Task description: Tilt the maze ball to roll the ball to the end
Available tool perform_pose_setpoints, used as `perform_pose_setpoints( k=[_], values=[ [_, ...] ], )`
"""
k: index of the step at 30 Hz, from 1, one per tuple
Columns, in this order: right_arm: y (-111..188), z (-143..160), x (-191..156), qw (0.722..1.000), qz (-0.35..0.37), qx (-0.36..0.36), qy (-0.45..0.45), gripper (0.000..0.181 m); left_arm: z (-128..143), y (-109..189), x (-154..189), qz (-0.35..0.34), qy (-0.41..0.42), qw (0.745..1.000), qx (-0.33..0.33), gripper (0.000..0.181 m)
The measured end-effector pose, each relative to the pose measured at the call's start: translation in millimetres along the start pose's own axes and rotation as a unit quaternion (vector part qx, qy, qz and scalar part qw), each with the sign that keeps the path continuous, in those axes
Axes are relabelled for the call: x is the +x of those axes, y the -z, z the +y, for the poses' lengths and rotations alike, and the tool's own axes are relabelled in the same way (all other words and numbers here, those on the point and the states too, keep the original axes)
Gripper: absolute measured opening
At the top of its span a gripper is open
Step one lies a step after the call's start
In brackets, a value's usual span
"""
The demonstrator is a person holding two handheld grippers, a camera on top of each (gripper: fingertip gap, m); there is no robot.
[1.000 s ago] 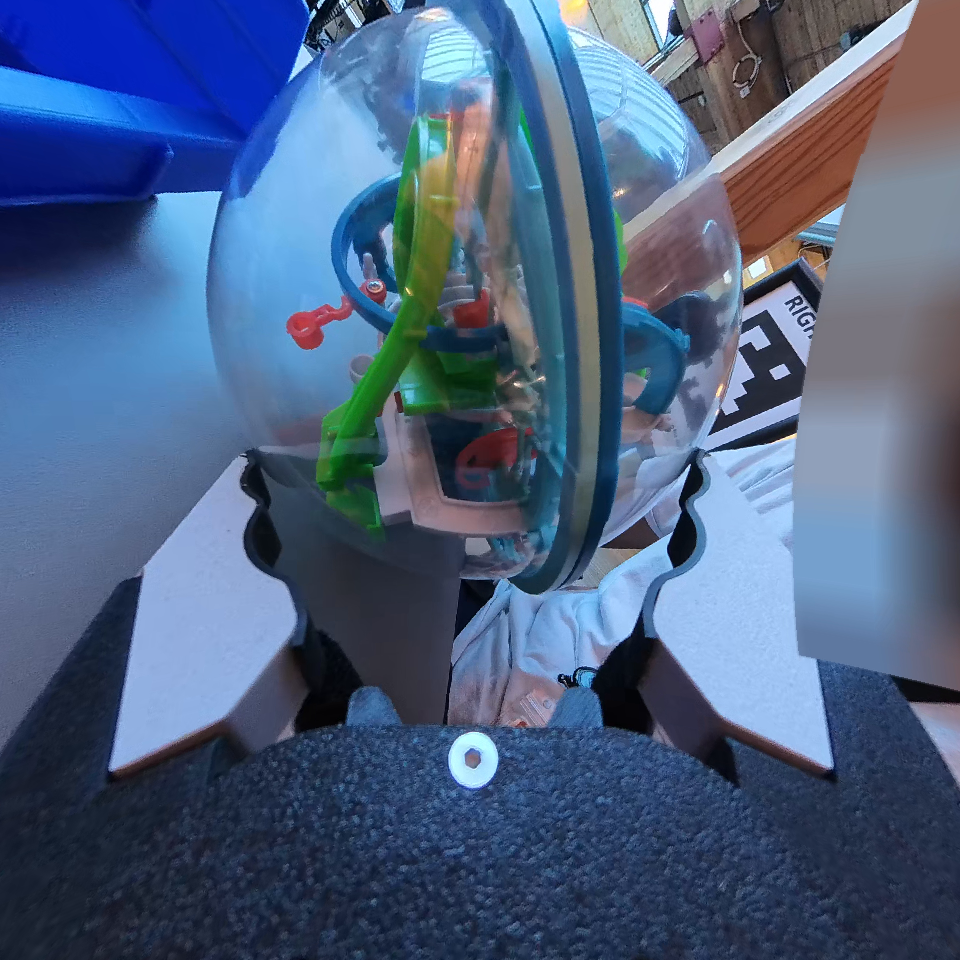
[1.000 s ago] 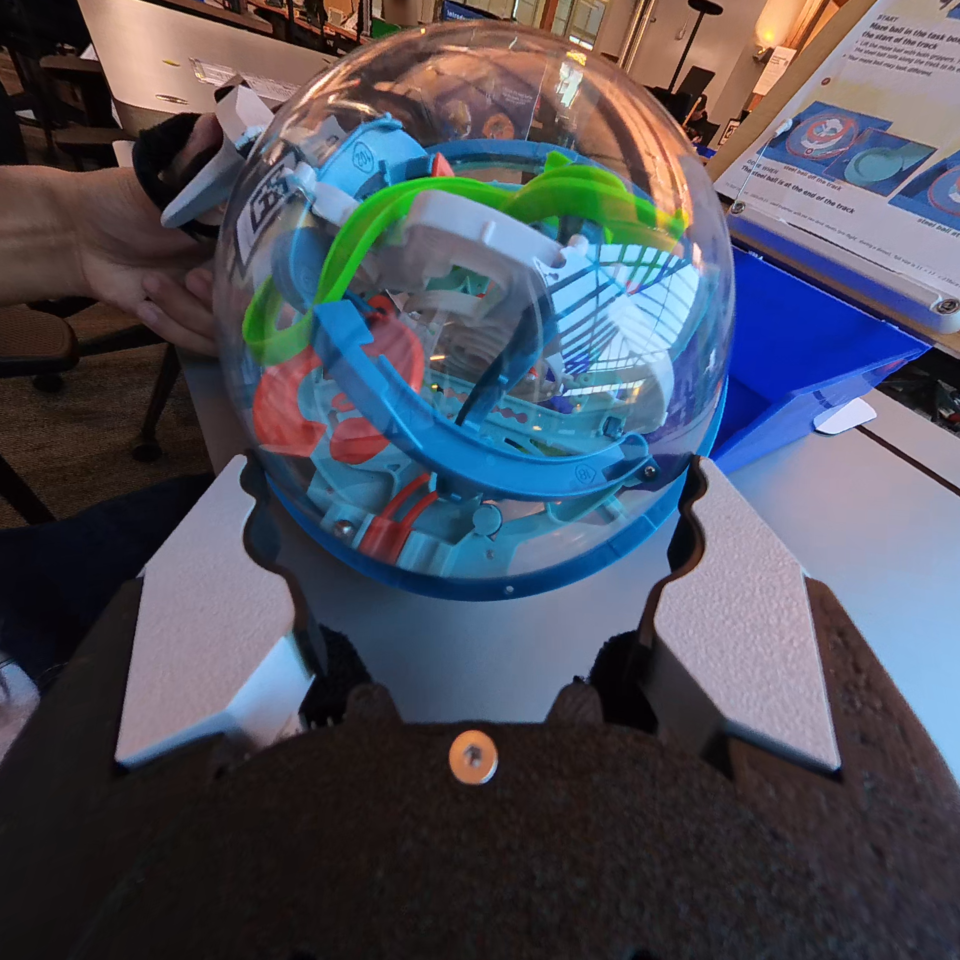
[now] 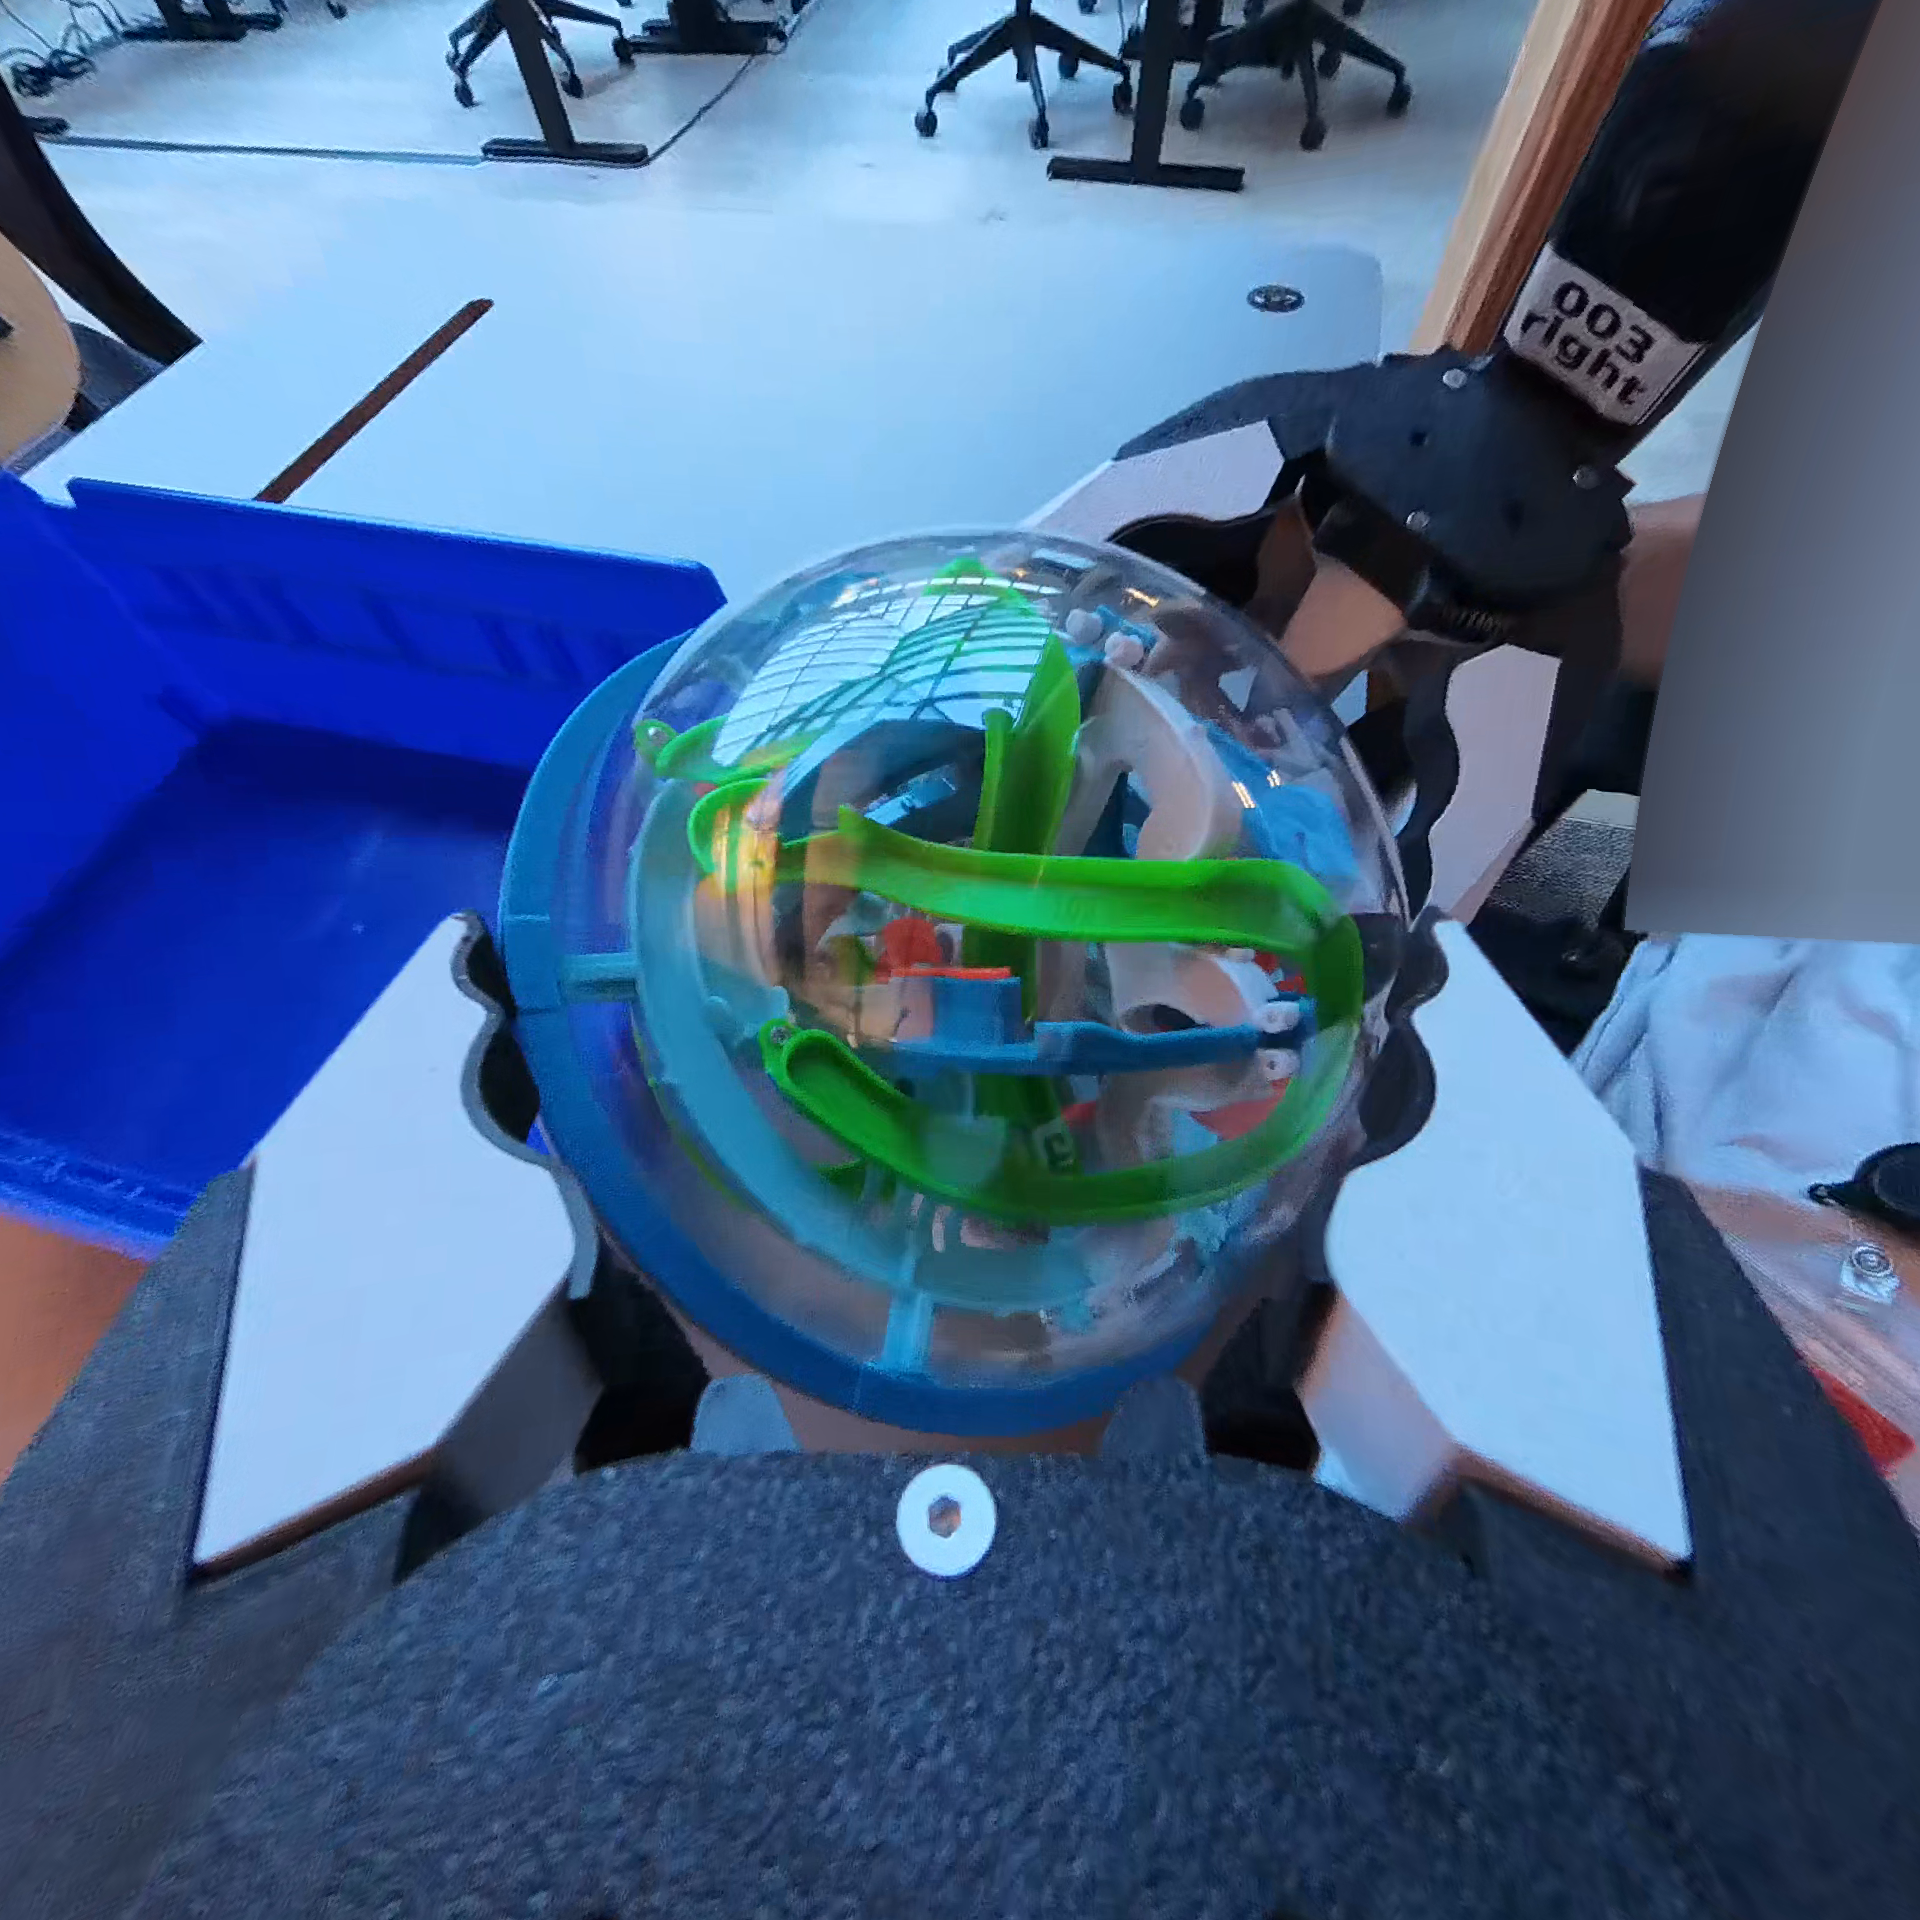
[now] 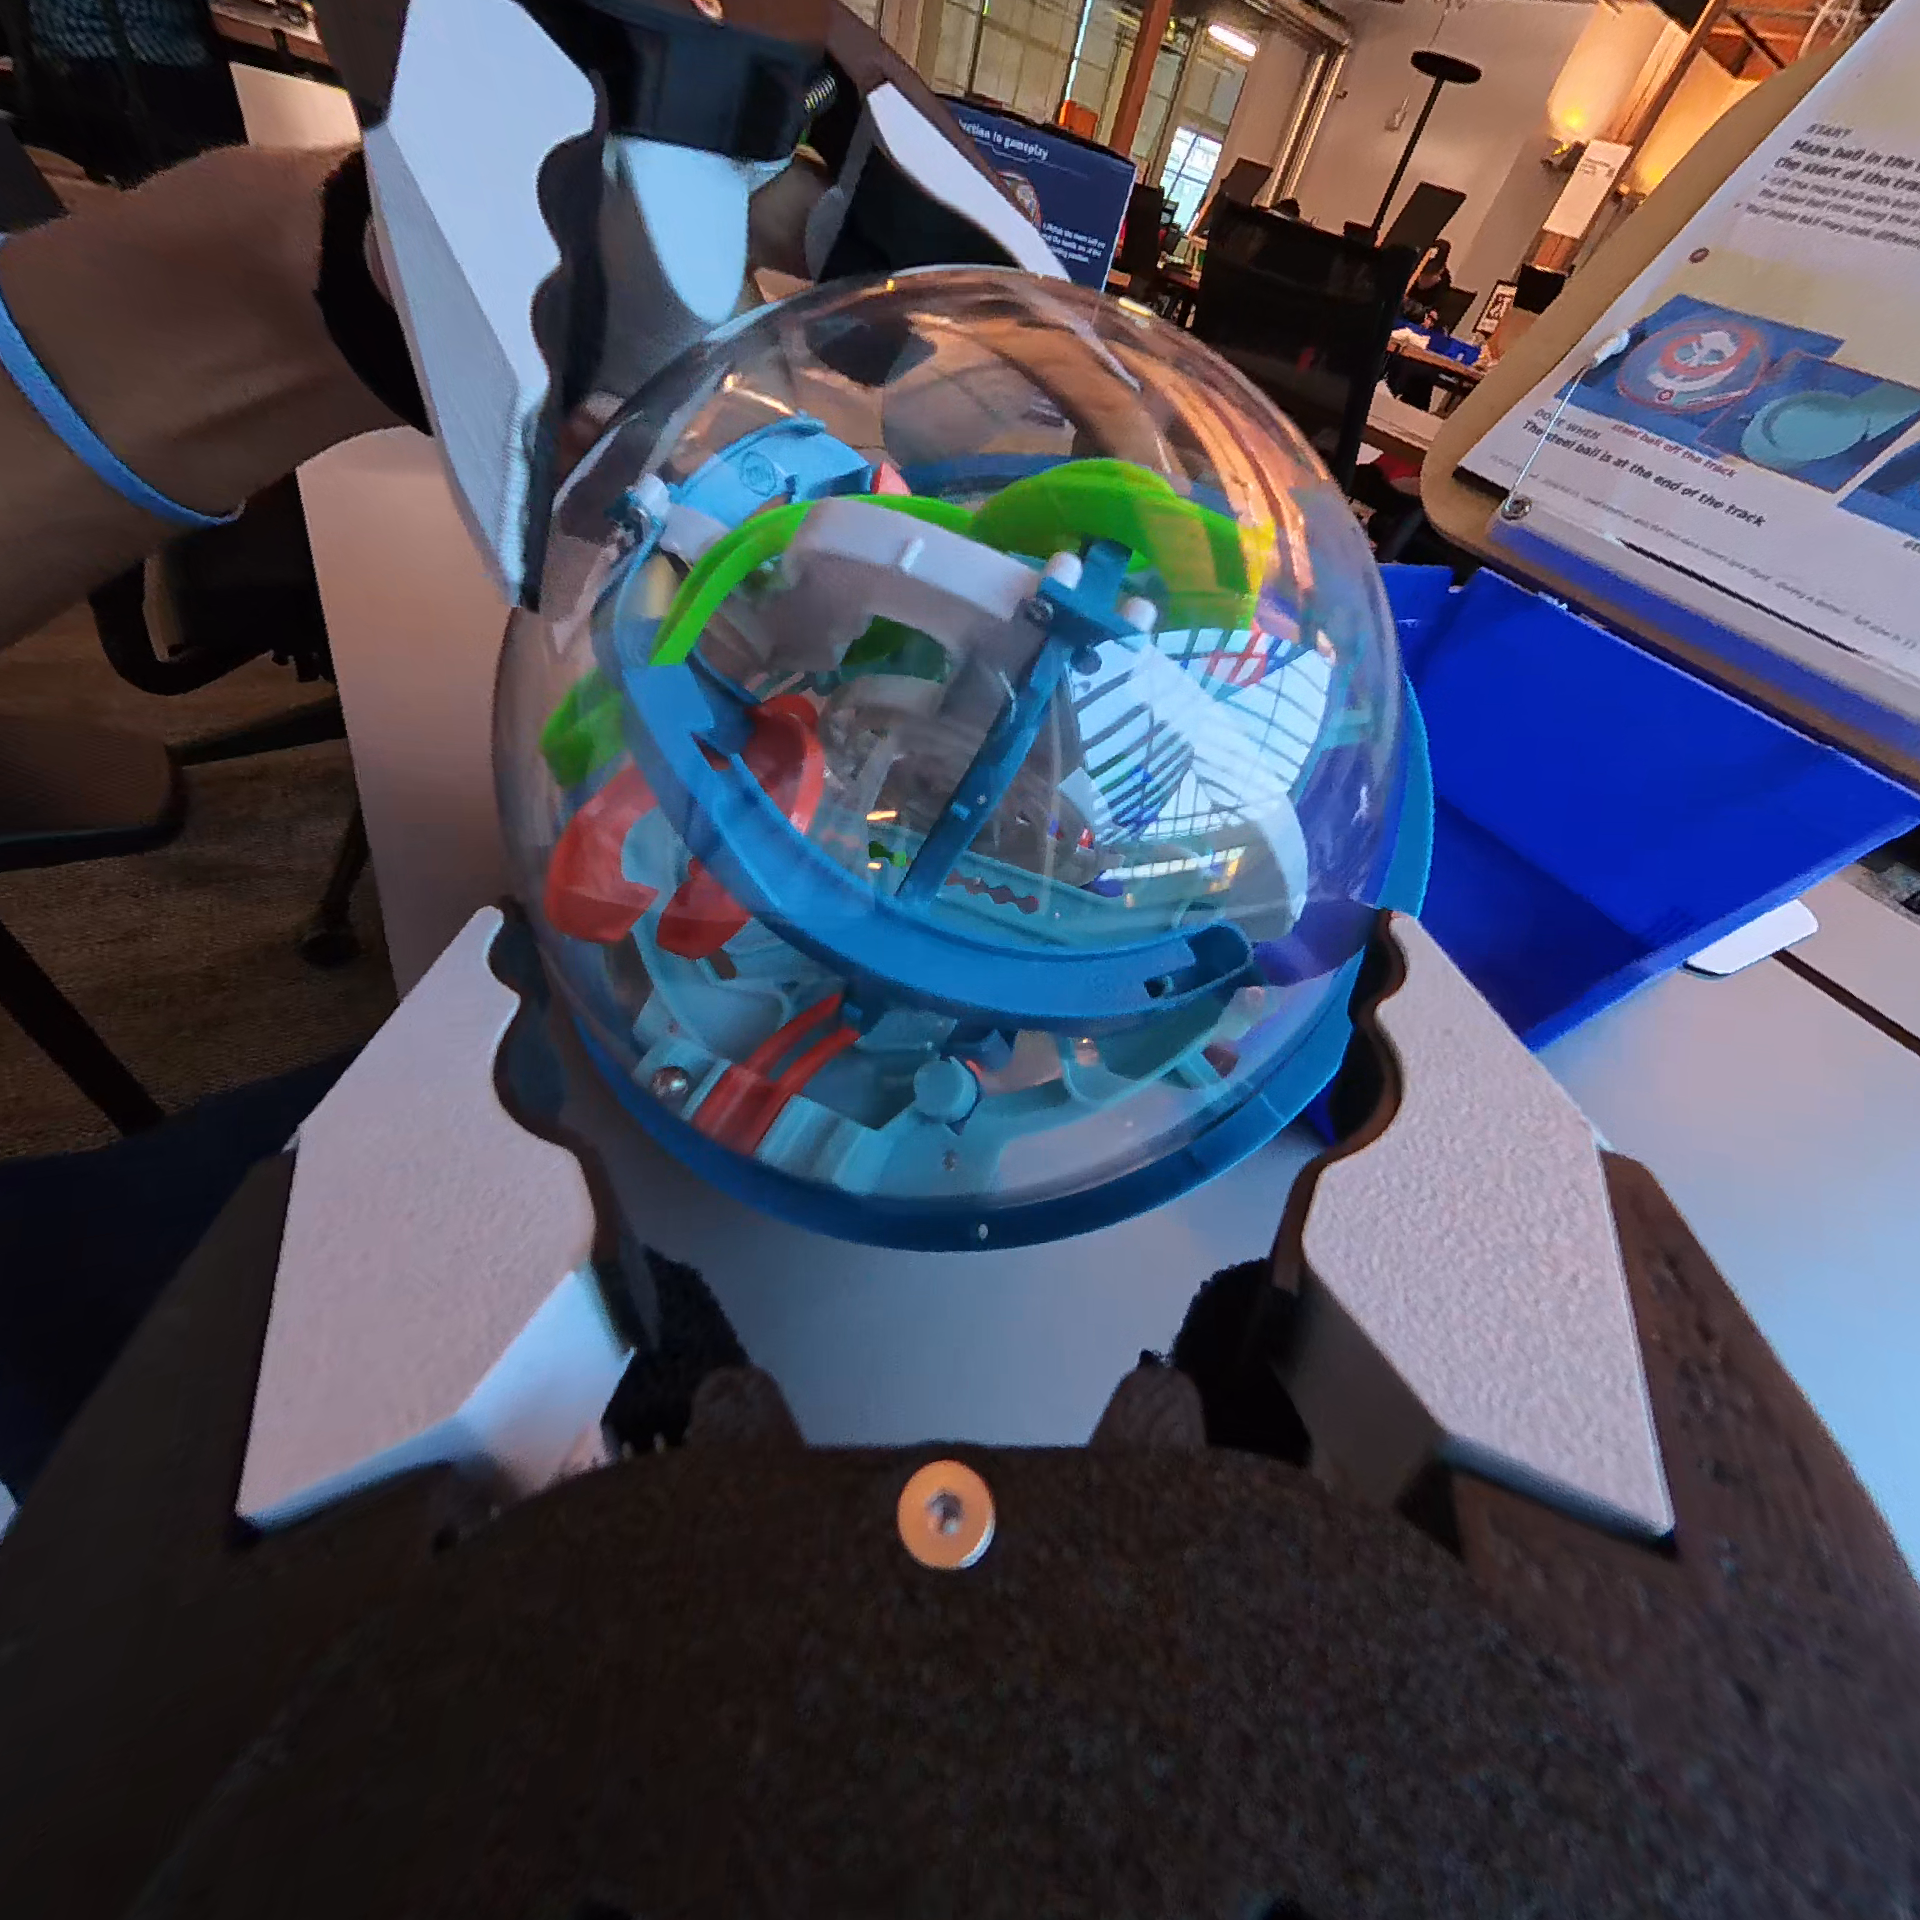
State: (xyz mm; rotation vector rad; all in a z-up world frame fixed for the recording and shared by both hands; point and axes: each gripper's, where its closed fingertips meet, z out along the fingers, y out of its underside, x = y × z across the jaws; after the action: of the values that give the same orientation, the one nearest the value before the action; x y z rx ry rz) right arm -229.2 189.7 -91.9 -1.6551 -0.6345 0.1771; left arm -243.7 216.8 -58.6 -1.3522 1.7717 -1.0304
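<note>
Maze ball [image 3: 961, 997] dead centre in both views, cradled between both grippers. Left gripper [image 3: 951, 987] clamped across the sphere, jaws spread wide, fingertips pressing left and right flanks. Right gripper [image 4: 945, 1049] the same, spread wide and seated on the lower flanks just above the blue ring [image 4: 935, 1210]. Two opposed grips, probably so each tilt stays controlled. Blue bin [image 3: 260, 831] at left of the left view, just beside the ball. No long axis on a sphere; ring plane tilted, dome facing up toward the left camera. Small steel ball [image 4: 666, 1082] low left in the right view, on the pale track near a red ramp.
</note>
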Motion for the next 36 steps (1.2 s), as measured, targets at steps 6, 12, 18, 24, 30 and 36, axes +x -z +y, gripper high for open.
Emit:
perform_pose_setpoints(
  k=[6, 12, 18, 24, 30, 36],
  values=[
    [0, 2, 1, 1.0, -0.005, 0.007, -0.012, 0.147, 0, 0, -3, 0.002, 0.012, 1.0, 0.003, 0.159],
    [2, 4, 4, 1.0, 0.003, 0.008, -0.003, 0.145, 2, 2, -6, 0.0, 0.027, 1.0, 0.008, 0.159],
    [3, 8, 4, 1.0, 0.015, 0.007, 0.015, 0.144, 4, 2, -7, -0.002, 0.036, 0.999, 0.011, 0.159],
    [2, 8, 6, 0.999, 0.034, 0.005, 0.04, 0.145, 7, -1, -8, 0.0, 0.044, 0.999, 0.011, 0.159],
    [0, 7, 8, 0.999, 0.032, 0.015, 0.034, 0.146, 7, -1, -11, 0.005, 0.053, 0.998, 0.026, 0.159],
    [-1, 9, 10, 1.0, 0.021, 0.015, 0.015, 0.14, 16, 7, -15, 0.013, 0.038, 0.999, 0.034, 0.158]
  ],
)
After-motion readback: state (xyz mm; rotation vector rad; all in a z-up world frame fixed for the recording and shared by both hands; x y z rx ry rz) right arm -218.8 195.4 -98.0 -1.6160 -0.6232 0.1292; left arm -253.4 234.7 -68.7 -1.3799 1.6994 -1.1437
